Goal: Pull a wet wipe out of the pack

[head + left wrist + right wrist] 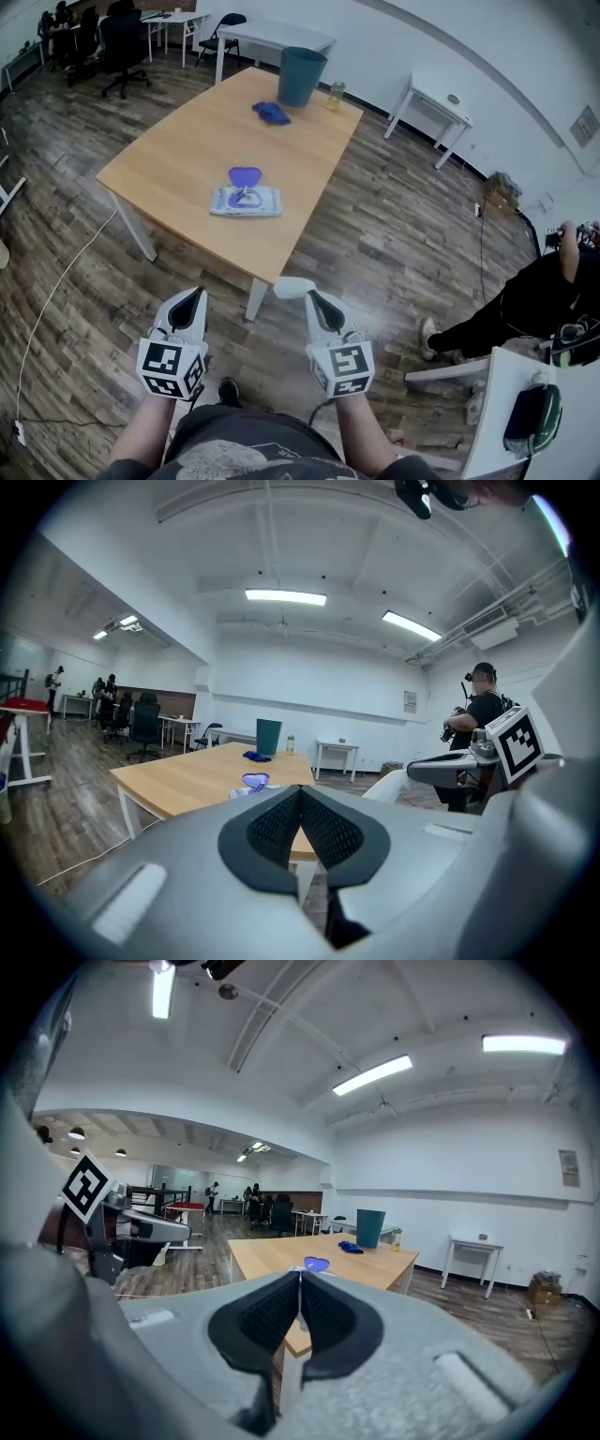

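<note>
The wet wipe pack (246, 201) lies flat near the front edge of the wooden table (187, 150), its purple lid (245, 175) flipped open toward the far side. In the two gripper views only that lid (255, 780) (317, 1264) peeks above the jaws. My left gripper (194, 297) and right gripper (315, 297) hover side by side over the floor, short of the table's near edge. Both are shut with nothing between their pads, and neither touches the pack.
A teal bin (302, 76), a blue cloth (271, 112) and a small jar (336, 95) stand at the table's far end. A person (534, 295) stands at the right by a white desk (511, 412). More desks and office chairs (122, 42) fill the back left.
</note>
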Tool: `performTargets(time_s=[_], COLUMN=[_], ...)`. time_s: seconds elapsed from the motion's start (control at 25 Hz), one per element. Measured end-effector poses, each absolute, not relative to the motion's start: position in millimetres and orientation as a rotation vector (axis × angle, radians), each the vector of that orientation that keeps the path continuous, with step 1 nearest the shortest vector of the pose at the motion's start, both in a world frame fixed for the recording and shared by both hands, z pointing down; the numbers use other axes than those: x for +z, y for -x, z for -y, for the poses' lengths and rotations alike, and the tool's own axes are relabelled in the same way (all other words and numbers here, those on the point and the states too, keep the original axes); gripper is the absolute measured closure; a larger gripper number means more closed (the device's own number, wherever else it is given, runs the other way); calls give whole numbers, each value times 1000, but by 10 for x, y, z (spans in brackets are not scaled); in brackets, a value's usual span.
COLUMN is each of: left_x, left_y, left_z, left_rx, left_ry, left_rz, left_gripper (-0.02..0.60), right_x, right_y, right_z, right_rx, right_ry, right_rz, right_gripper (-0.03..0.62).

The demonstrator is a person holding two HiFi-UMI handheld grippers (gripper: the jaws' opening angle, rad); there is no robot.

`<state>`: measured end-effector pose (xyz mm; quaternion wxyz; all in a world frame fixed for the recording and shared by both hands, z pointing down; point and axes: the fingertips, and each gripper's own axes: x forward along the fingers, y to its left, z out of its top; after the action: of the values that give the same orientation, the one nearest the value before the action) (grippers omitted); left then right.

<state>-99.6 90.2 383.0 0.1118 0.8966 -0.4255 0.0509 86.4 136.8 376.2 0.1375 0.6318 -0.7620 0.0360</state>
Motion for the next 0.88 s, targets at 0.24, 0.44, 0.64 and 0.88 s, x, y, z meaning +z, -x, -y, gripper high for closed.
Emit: performTargets(time_s=[0.24,0.44,0.64,0.88], left_x=[3821,3808,3837,3878], left_y=[812,726,729,699], left_z=[-1138,-1234,-1281,-1302], left_rx=[164,166,175,197], left_ry=[-2628,-2625,-2627,-2618], left_rz=[1246,1247,1249,1247], left_gripper=[563,563,563,563], right_x=[3827,3812,3830,3857], right_y=[-918,-935,-911,-951], right_z=[-1574,-1638,-1689,-1713], right_rx=[95,84,78,79], right_ry=[-1765,-1743,-1723,-1706], right_rz=[2216,2241,2248,2233], right_gripper=[597,597,597,597])
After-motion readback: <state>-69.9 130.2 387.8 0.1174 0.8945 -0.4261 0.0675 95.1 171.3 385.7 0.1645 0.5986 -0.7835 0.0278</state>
